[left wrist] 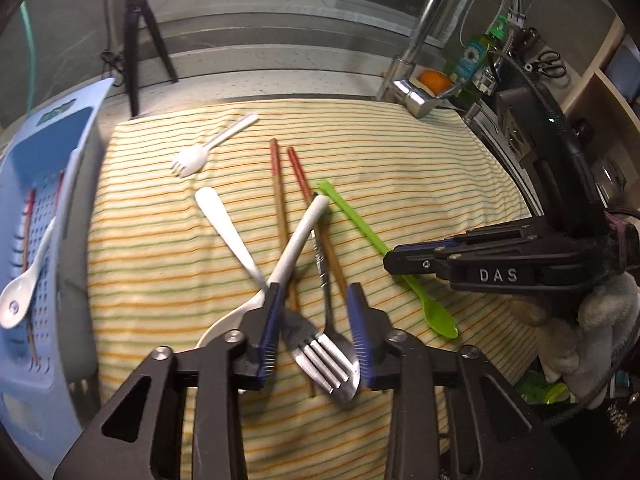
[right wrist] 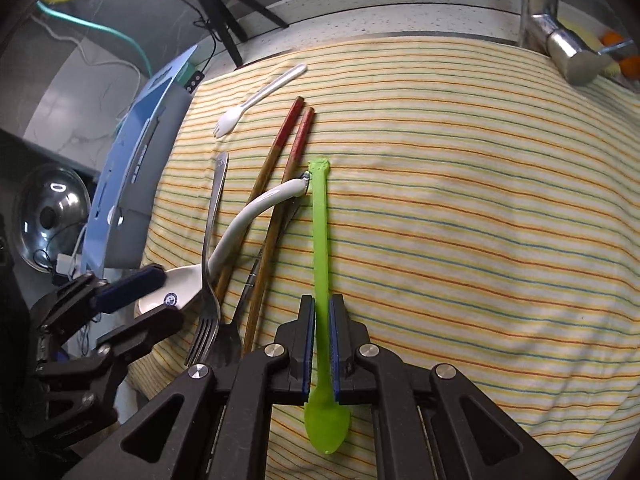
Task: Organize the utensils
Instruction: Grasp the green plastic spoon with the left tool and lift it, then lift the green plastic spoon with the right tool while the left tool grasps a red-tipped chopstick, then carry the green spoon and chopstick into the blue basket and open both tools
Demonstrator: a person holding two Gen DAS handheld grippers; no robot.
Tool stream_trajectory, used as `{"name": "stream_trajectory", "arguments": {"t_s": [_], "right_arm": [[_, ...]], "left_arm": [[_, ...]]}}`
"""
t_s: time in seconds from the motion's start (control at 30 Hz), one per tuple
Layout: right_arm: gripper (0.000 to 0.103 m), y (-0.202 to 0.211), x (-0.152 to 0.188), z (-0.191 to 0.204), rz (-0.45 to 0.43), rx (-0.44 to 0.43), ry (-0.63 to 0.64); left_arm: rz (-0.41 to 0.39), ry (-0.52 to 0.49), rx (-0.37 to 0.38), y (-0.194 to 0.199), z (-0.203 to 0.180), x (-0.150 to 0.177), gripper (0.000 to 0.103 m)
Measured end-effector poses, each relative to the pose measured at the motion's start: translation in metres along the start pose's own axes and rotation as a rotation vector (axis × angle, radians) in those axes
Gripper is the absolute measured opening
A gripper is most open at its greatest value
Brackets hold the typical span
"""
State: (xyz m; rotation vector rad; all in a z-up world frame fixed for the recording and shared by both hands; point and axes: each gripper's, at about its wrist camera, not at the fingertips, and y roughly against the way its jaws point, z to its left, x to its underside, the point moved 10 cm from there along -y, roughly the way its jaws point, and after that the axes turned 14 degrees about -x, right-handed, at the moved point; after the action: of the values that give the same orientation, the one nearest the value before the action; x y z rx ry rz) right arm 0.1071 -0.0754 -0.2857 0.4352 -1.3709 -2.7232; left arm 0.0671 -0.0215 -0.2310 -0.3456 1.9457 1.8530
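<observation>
On the striped cloth [right wrist: 460, 208], the right gripper [right wrist: 321, 344] clamps the green plastic spoon [right wrist: 320, 240] by its handle. Left of that spoon, the left gripper [left wrist: 316, 320] stands narrowly apart, straddling the metal fork [left wrist: 320, 354], its pads not pressing it. 2 chopsticks [right wrist: 280, 168] lie between the fork and the green plastic spoon.

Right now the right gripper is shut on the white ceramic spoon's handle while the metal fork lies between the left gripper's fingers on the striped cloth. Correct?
Not quite. The right gripper is shut on the green plastic spoon, not the white one; the right wrist view shows its pads against the green handle. The metal fork does lie between the left gripper's fingers on the striped cloth.
</observation>
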Motion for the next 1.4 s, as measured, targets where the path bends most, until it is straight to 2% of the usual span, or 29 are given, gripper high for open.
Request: {"name": "stream_trajectory", "arguments": {"t_s": [0.13, 0.27, 0.33, 0.57, 0.6, 0.7, 0.93, 1.0, 1.23, 1.4], "right_arm": [[0.012, 0.005, -0.002, -0.002, -0.012, -0.024, -0.010], [0.014, 0.007, -0.003, -0.003, -0.008, -0.040, -0.005], [0.014, 0.006, -0.003, -0.002, -0.002, -0.046, 0.008], [0.014, -0.007, 0.001, 0.000, 0.030, -0.025, 0.050], [0.010, -0.007, 0.001, -0.001, 0.029, -0.019, 0.050], [0.005, -0.003, 0.000, -0.008, 0.018, -0.021, 0.032], [0.005, 0.015, 0.000, -0.028, -0.032, 0.000, -0.018], [0.005, 0.016, 0.002, -0.030, -0.040, -0.019, -0.040], [0.006, 0.025, 0.003, -0.034, -0.091, -0.048, -0.085], [0.006, 0.040, 0.002, -0.042, -0.154, -0.074, -0.149]], "left_arm": [[0.034, -0.013, 0.044, -0.013, -0.013, -0.008, 0.019], [0.082, -0.043, 0.037, -0.030, -0.021, -0.010, 0.018], [0.103, -0.062, 0.034, -0.037, -0.025, -0.011, 0.013], [0.136, -0.115, 0.026, -0.051, -0.040, -0.016, 0.012], [0.143, -0.127, 0.021, -0.054, -0.043, -0.015, 0.010], [0.151, -0.132, 0.024, -0.057, -0.047, -0.016, 0.011], [0.165, -0.148, 0.008, -0.069, -0.054, -0.028, 0.013], [0.158, -0.146, 0.007, -0.072, -0.057, -0.034, 0.013], [0.127, -0.052, 0.019, -0.071, -0.056, -0.037, 0.006], [0.133, 0.066, 0.100, -0.064, -0.050, -0.034, 0.005]]}}
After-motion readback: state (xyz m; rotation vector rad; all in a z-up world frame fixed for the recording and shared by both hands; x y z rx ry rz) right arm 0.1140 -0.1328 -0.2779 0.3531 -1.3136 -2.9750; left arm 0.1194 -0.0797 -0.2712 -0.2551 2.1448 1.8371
